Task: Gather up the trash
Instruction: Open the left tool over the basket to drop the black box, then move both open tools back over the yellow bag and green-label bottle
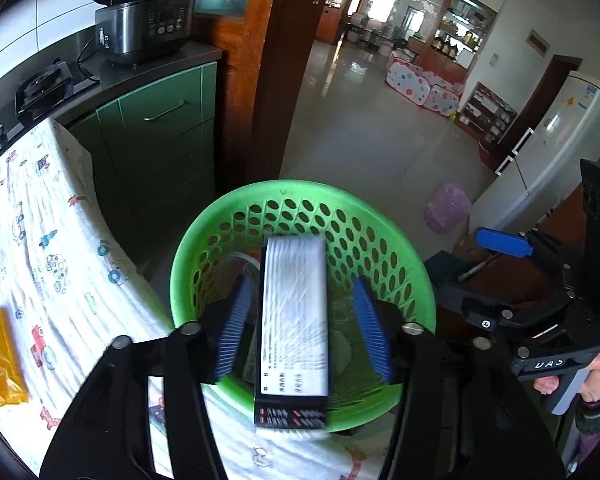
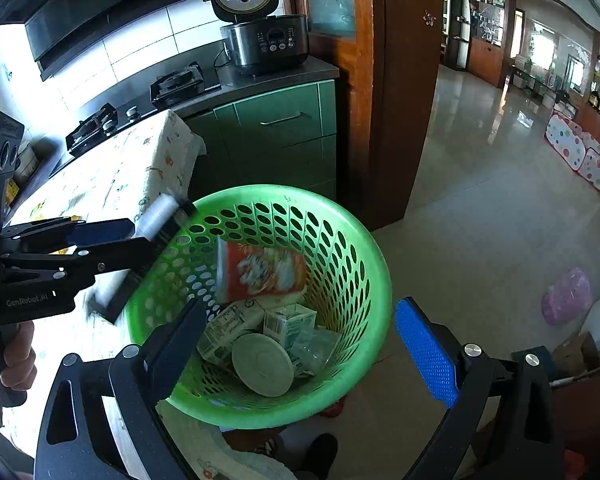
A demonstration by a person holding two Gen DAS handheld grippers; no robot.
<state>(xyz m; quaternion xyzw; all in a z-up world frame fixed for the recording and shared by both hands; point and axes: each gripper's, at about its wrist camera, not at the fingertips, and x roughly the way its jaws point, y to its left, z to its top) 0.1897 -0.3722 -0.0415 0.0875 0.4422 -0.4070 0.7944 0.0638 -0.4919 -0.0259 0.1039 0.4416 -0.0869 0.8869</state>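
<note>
A green perforated basket [image 1: 204,248] [image 2: 374,280] stands off the table's edge. My left gripper [image 1: 302,284] hangs over it. A long black-and-white box [image 1: 294,320] sits blurred between its blue pads [image 1: 234,320], with a gap on each side. The right wrist view shows that box [image 2: 156,216] by the rim, at the left gripper [image 2: 148,240]. My right gripper [image 2: 300,316] [image 1: 492,272] stands open and empty above the basket. An orange packet [image 2: 260,272] lies blurred inside, above milk cartons [image 2: 288,320] and a round lid [image 2: 262,364]. A yellow packet [image 1: 0,360] rests on the table.
The table's printed white cloth [image 1: 60,240] is on the left. Behind it are green cabinets [image 1: 160,140], a stove [image 2: 176,84] and an open rice cooker [image 2: 268,40]. A wooden door frame [image 2: 396,100], a fridge [image 1: 560,132] and a pink bag [image 2: 566,296] on the tiled floor surround the basket.
</note>
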